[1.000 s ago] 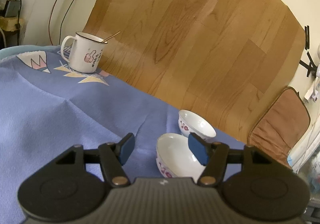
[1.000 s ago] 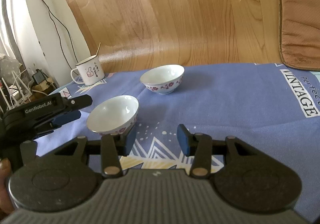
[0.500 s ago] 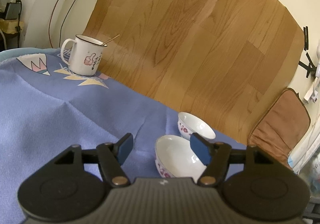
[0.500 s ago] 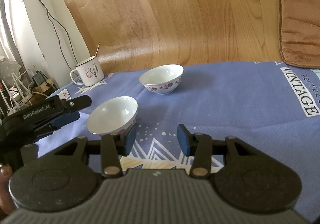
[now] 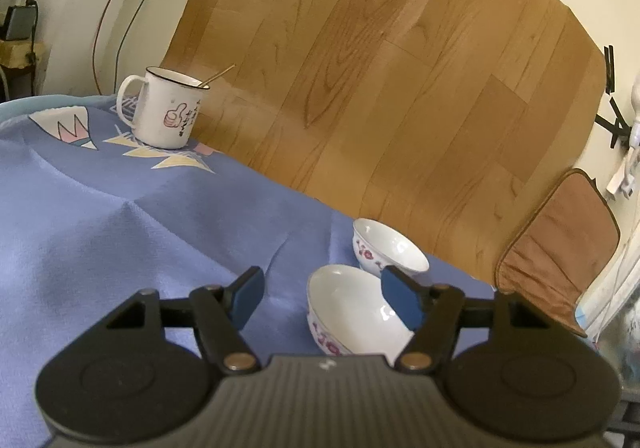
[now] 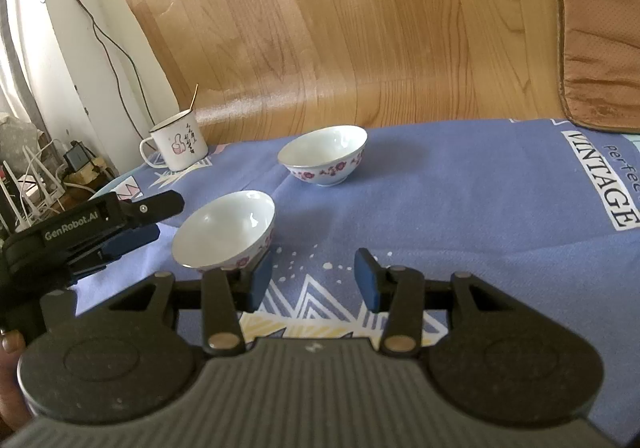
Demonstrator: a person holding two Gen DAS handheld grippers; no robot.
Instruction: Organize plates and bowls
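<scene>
Left wrist view shows the near bowl [image 5: 352, 308] on the blue cloth [image 5: 120, 228] of the table, white with red flowers outside, empty, seemingly tilted; the far bowl [image 5: 386, 250] stands upright just behind it. The left gripper [image 5: 324, 300] has jaws wide and empty, one pad over the near bowl's rim, so the step looks like reaching to grasp it. Next, the jaws must straddle the rim and close, then nest it in the far one. The right gripper [image 6: 314, 280] hangs half open, empty. A mug [image 5: 166, 112] stands well apart.

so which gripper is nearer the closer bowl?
Left. The left gripper hangs open just beside the near bowl, not touching it. The right gripper sits open, farther back.
</scene>
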